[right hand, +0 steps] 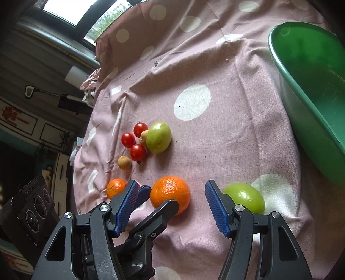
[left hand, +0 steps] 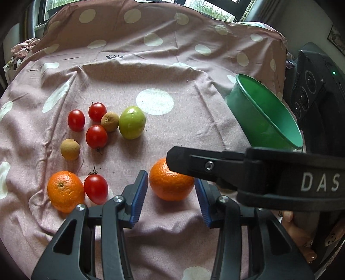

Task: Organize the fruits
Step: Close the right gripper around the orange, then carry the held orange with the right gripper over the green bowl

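An orange (left hand: 171,185) (right hand: 170,191) rests on the pink dotted cloth (left hand: 172,81). My left gripper (left hand: 171,178) is shut on it, one blue pad against each side. My right gripper (right hand: 171,183) hangs open above the same orange, and one of its black fingers (left hand: 194,164) crosses over the fruit in the left wrist view. A green fruit (right hand: 245,199) lies just outside the right gripper's right finger. A second orange (left hand: 64,190), several cherry tomatoes (left hand: 96,135), two small brown fruits (left hand: 70,149) and another green fruit (left hand: 132,122) lie to the left. A tilted green bowl (left hand: 265,116) (right hand: 312,86) is at the right.
A black box with round dials (left hand: 312,86) (right hand: 32,206) stands beside the table. A hand (left hand: 297,232) shows at the lower right of the left wrist view. The cloth rises over a backrest toward a window (right hand: 64,10) at the far side.
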The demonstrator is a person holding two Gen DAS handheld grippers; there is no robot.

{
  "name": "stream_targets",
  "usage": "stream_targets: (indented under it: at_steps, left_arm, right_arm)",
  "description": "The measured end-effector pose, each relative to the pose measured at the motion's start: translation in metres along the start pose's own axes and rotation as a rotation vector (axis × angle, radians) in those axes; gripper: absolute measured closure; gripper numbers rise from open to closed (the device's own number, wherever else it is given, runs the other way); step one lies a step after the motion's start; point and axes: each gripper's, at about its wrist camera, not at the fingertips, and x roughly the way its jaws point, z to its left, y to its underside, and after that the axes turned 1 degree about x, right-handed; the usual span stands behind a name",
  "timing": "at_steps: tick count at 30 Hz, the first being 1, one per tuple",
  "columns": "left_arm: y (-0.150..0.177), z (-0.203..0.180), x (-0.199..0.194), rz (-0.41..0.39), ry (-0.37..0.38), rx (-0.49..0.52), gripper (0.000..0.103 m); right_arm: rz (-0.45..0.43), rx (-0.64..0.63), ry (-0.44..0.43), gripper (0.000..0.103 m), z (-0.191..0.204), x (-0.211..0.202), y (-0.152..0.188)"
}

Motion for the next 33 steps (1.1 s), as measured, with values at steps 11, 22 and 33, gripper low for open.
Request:
stream_targets:
  at_steps: [11, 22, 33]
  left_arm:
    - [0.000, 0.005, 0.000, 0.005, 0.030, -0.036, 0.059]
    - [-0.001, -0.005, -0.003, -0.035, 0.018, 0.009, 0.061]
    - [-0.019, -0.038, -0.027, -0.168, 0.003, 0.117, 0.061]
  right_arm:
    - [0.052, 0.007, -0.009, 0.042, 0.000, 0.015, 0.003]
    - [0.054, -0.020, 0.005, 0.049, 0.003, 0.016, 0.003]
    - [-0.085, -0.058, 0.007, 0.049, 0.011, -0.026, 0.000]
